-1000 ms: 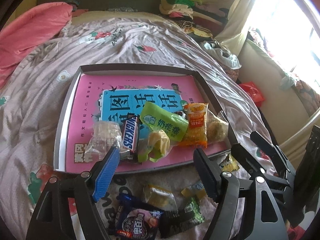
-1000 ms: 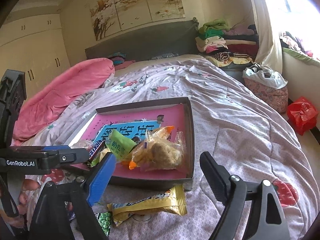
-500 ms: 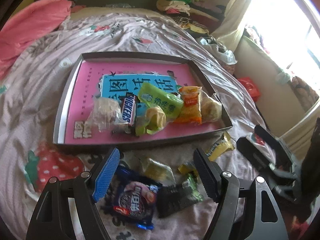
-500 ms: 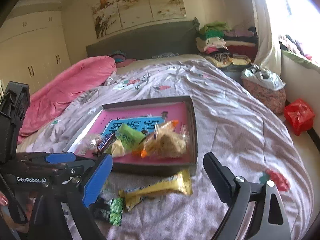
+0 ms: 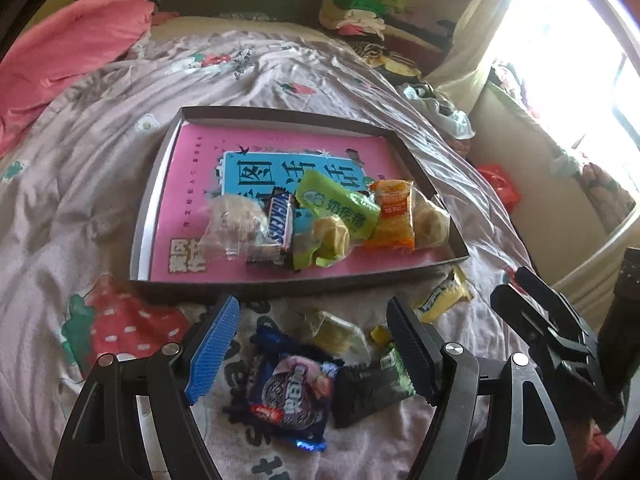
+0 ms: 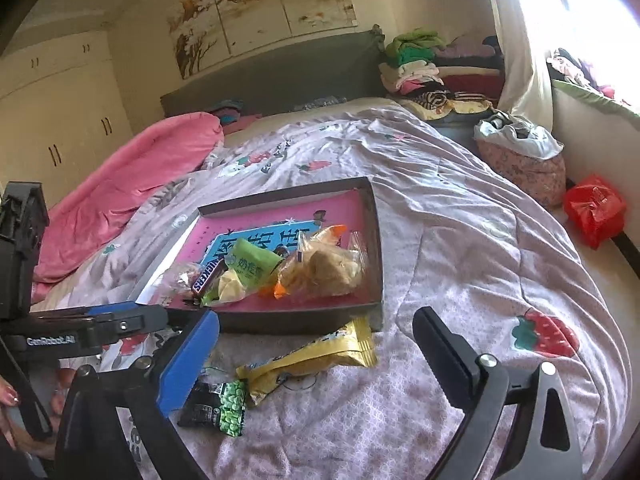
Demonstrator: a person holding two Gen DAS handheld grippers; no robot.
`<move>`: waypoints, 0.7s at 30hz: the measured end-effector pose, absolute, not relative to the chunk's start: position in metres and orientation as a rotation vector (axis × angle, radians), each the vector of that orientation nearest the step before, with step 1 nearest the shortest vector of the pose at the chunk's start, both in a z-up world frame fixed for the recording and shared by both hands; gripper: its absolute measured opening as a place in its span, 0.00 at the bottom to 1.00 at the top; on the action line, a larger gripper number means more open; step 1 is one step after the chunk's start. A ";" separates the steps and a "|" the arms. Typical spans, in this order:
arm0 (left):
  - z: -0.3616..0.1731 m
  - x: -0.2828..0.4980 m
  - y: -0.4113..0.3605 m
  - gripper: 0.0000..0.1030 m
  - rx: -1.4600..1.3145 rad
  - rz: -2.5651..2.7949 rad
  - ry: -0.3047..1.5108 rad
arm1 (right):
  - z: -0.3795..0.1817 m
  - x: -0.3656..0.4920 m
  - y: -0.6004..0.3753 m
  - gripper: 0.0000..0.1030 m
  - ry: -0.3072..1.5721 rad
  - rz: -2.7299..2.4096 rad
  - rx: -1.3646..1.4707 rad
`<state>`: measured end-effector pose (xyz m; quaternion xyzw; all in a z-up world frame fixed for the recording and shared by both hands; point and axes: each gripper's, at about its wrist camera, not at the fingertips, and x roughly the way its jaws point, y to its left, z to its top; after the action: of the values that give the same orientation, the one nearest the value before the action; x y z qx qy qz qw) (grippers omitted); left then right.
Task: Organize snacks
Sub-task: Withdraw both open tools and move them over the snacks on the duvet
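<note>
A shallow dark box (image 5: 160, 184) with a pink floor lies on the bed and holds several snacks: a Snickers bar (image 5: 280, 220), a green packet (image 5: 336, 204), an orange packet (image 5: 392, 216). On the bedspread in front lie a blue Oreo pack (image 5: 292, 396), a black-and-green packet (image 5: 372, 388), a clear-wrapped pastry (image 5: 336, 332) and a yellow packet (image 5: 444, 296). My left gripper (image 5: 312, 348) is open and empty above the Oreo pack. My right gripper (image 6: 316, 356) is open and empty over the yellow packet (image 6: 316, 356), beside the black-and-green packet (image 6: 216, 404).
A pink quilt (image 6: 132, 184) lies at the bed's far left. Folded clothes (image 6: 416, 64) are stacked by the headboard. A white bag (image 6: 520, 140) and a red bag (image 6: 596, 208) sit on the floor to the right, near the window.
Both grippers have pulled back toward the near edge of the bed, so the loose snacks in front of the box now lie between the fingers. Both stay open.
</note>
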<state>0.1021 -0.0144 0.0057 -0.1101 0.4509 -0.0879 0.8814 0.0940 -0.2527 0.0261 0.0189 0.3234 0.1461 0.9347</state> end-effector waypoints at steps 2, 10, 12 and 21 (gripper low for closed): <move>0.005 0.097 -0.007 0.75 -0.232 -0.172 0.930 | 0.025 0.092 -0.250 0.95 0.666 0.302 0.025; 0.001 0.082 0.015 0.75 -0.255 -0.141 0.939 | 0.024 0.082 -0.243 0.95 0.680 0.320 0.007; 0.001 0.079 0.018 0.75 -0.258 -0.139 0.937 | 0.024 0.079 -0.241 0.95 0.682 0.323 0.006; 0.004 0.070 0.018 0.75 -0.243 -0.144 0.933 | 0.023 0.071 -0.238 0.95 0.694 0.345 0.006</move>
<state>0.0701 0.0178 0.0044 -0.1168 0.4482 -0.0694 0.8835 0.0714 -0.2377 0.0233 0.0029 0.3385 0.1683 0.9258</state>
